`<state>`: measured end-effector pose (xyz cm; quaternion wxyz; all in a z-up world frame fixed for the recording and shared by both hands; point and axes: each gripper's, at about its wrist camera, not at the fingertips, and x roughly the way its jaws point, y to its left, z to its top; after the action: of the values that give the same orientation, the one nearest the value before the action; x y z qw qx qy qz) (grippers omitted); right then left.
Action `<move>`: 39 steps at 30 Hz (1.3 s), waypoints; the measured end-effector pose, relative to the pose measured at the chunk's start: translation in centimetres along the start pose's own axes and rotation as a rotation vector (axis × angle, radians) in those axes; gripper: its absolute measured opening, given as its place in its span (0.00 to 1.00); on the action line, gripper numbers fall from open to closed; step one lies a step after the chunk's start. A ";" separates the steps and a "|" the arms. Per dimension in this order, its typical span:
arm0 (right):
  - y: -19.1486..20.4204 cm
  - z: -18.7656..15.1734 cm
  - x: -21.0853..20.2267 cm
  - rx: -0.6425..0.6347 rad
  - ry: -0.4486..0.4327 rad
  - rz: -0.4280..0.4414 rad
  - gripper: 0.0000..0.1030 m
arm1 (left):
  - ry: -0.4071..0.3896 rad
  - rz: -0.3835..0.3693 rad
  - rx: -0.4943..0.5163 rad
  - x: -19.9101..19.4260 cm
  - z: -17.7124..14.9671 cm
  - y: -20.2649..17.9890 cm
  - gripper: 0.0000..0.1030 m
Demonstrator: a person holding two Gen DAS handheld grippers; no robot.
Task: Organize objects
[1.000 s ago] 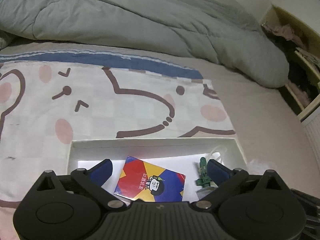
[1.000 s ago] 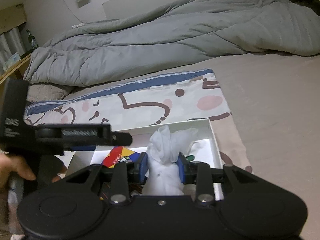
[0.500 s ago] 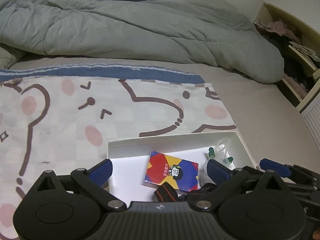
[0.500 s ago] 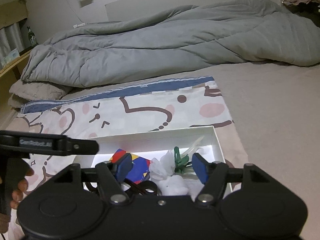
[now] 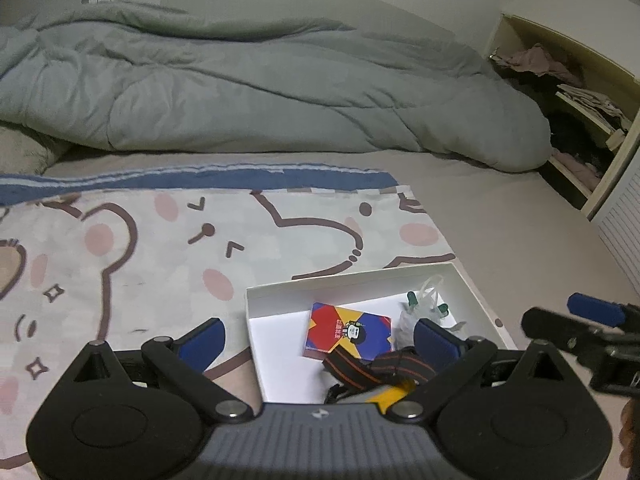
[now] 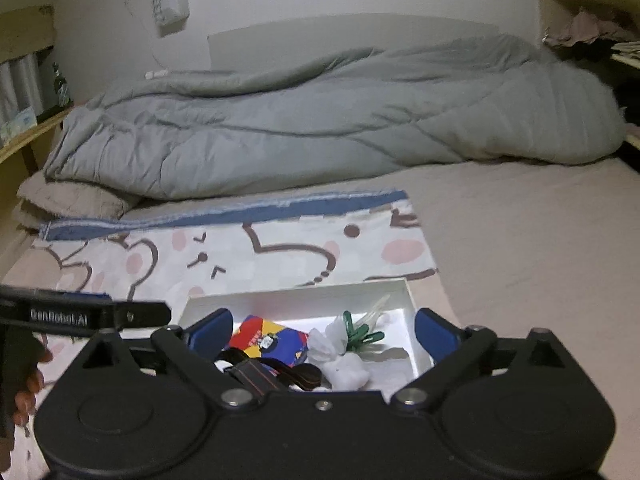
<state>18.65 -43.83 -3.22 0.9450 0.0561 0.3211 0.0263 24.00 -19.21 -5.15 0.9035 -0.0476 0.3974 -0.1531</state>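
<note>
Right tool (image 6: pixel 324 330) has just spread its jaws wide and the white bag (image 6: pixel 342 360) sits loose in the box (image 6: pixel 298 294), beside the green clips (image 6: pixel 360 334) and card pack (image 6: pixel 270 342). I'd lift straight up so nothing snags. Left tool (image 5: pixel 318 338) hangs spread too, nothing in it. Box rests on a bear-print sheet (image 5: pixel 160 248) on the bed, grey duvet (image 5: pixel 260 96) behind.

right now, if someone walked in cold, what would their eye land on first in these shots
Probably the white box on the cartoon bear sheet, with a bright red, yellow and blue card pack lying flat inside beside a white crumpled bag and green clips. Behind it, a big grey duvet is heaped across the bed.
</note>
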 end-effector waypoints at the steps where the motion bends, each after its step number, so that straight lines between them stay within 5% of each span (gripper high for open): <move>1: 0.1 0.1 -0.4 0.007 -0.001 -0.001 0.96 | -0.006 0.001 0.005 -0.6 -0.1 0.0 0.97; 18: 2.7 -1.9 -9.0 -0.002 -0.045 -0.097 1.00 | -0.091 0.033 0.067 -10.2 -2.4 -0.2 1.00; 27: 4.4 -3.3 -13.5 0.024 -0.099 -0.130 1.00 | -0.123 0.111 0.137 -14.7 -4.5 -0.9 1.00; 39: 7.7 -7.1 -17.1 -0.032 -0.068 -0.211 1.00 | -0.086 0.145 0.240 -18.0 -8.9 -1.3 1.00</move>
<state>0.66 -37.02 2.51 0.9537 0.0076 0.2924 -0.0702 5.66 -14.51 1.70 0.9277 0.0831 0.3394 -0.1315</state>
